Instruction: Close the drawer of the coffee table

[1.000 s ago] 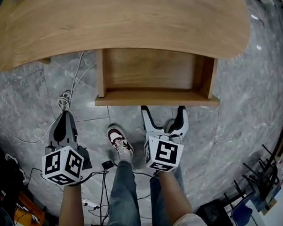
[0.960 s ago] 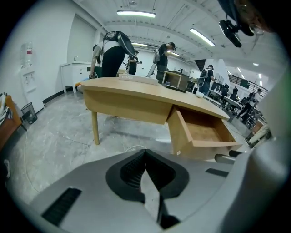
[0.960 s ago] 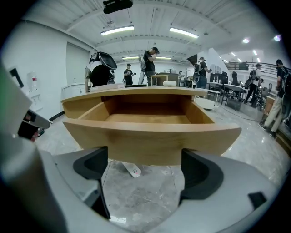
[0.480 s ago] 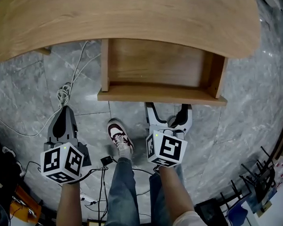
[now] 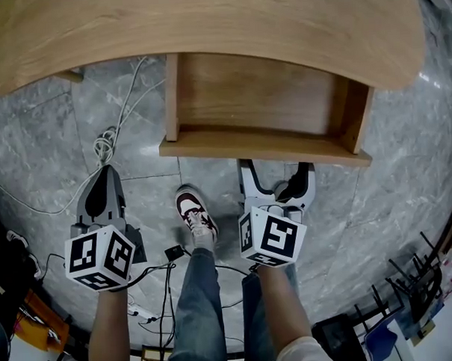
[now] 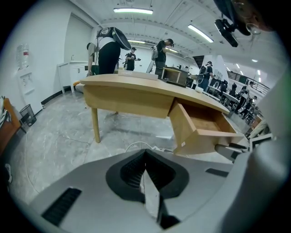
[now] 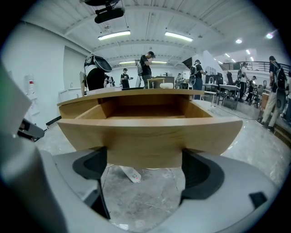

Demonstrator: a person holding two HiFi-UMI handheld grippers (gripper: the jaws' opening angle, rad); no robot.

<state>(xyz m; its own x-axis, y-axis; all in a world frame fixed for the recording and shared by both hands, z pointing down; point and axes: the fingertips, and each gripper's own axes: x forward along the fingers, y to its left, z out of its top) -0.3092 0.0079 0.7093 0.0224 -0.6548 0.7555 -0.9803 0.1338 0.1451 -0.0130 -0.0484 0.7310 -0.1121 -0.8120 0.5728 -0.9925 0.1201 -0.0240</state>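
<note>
The wooden coffee table (image 5: 204, 27) fills the top of the head view, and its drawer (image 5: 259, 92) stands pulled out toward me, empty inside. My right gripper (image 5: 275, 170) is open, with its fingertips at the drawer's front panel (image 5: 262, 148). In the right gripper view that panel (image 7: 150, 136) fills the space ahead, and its lower middle sits between the two spread jaws of my right gripper (image 7: 144, 170). My left gripper (image 5: 103, 185) hangs shut over the floor, left of the drawer and apart from it. The left gripper view shows the open drawer (image 6: 202, 129) off to the right.
A white cable (image 5: 105, 144) trails over the grey marble floor under the table's left side. The person's shoe (image 5: 194, 215) stands between the grippers. A white power strip (image 7: 129, 174) lies under the drawer. Black racks (image 5: 417, 280) stand at lower right. People stand far behind the table.
My right gripper has moved forward, so its fingertips now reach the drawer's front panel. The drawer is out about as far as before. The left gripper has barely moved.
</note>
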